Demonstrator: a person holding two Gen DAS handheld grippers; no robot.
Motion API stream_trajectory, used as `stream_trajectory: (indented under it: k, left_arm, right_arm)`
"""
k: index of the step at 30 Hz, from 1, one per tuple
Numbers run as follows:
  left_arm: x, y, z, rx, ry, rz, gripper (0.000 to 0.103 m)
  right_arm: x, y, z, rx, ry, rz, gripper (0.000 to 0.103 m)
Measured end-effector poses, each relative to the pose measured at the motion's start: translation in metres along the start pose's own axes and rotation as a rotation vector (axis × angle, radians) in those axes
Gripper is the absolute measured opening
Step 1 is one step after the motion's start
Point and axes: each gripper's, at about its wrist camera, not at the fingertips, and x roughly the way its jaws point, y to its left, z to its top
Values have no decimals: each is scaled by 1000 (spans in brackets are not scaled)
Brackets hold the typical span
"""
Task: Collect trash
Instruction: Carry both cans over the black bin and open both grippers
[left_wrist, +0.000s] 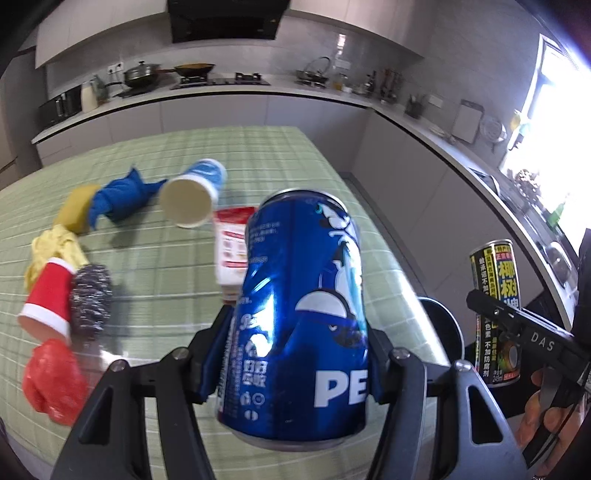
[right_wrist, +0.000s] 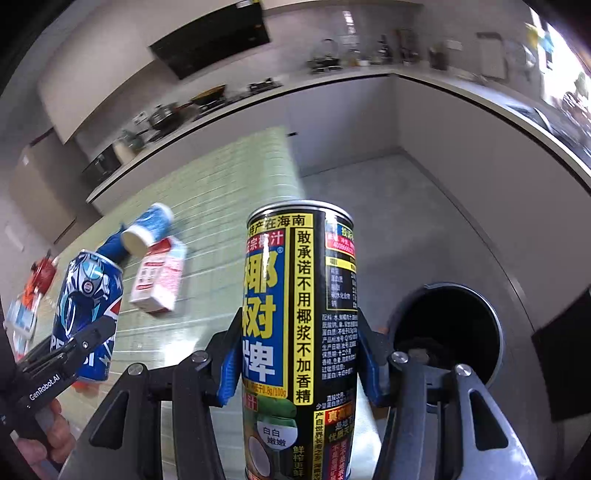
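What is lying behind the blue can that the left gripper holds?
A red-and-white carton lies on the green tablecloth behind the blue can. The can covers the carton's right part, so its whole shape cannot be seen.

Left gripper, at lower centre of its own wrist view: blue-padded jaws closed against the sides of an upright blue Pepsi can. Right gripper, lower centre of its view: jaws clamped on a tall black-and-yellow coconut juice can. A hand grips the left handle at lower left.
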Motion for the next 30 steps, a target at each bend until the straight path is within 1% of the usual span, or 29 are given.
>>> stream_trajectory:
  k: [3,6,8,9,11,14,19,23,24,27,30]
  left_arm:
    - [1,-29,-5,15,0,-18,62]
    - [4,-61,-8,27,-1,-31,62]
    - [9,-79,-9,24,5,-42,62]
    - [12,-96,-11,22,7,-46,62]
    - [19,-121,-13,24,6,-35,62]
    - [36,-163,-17,3,39,-48,62]
    - [67,-219,-24,-4,75,-40,62]
    - [98,-246,-38,-9,129,-26,62]
    - [105,-249,-41,-10,141,-22,62]
    - [136,-257,-54,-3,174,24,62]
    - [162,-258,-64,-20,211,50,62]
  right_arm:
    - [-7,-23,-2,21,-6,-28,55]
    - [-13,-54,-5,40,-8,-36,55]
    - [-17,-80,-6,40,-5,-38,55]
    - [-18,-92,-5,39,-2,-37,55]
    - [-19,-118,-4,27,6,-34,55]
    - [-17,-166,0,2,33,-23,55]
    - [-8,-227,4,-25,74,-6,55]
    - [10,-259,3,-14,115,22,55]
    - [15,-262,3,-17,124,26,55]
    - [37,-273,-4,-37,153,38,55]
    - [65,-280,-10,-49,196,52,55]
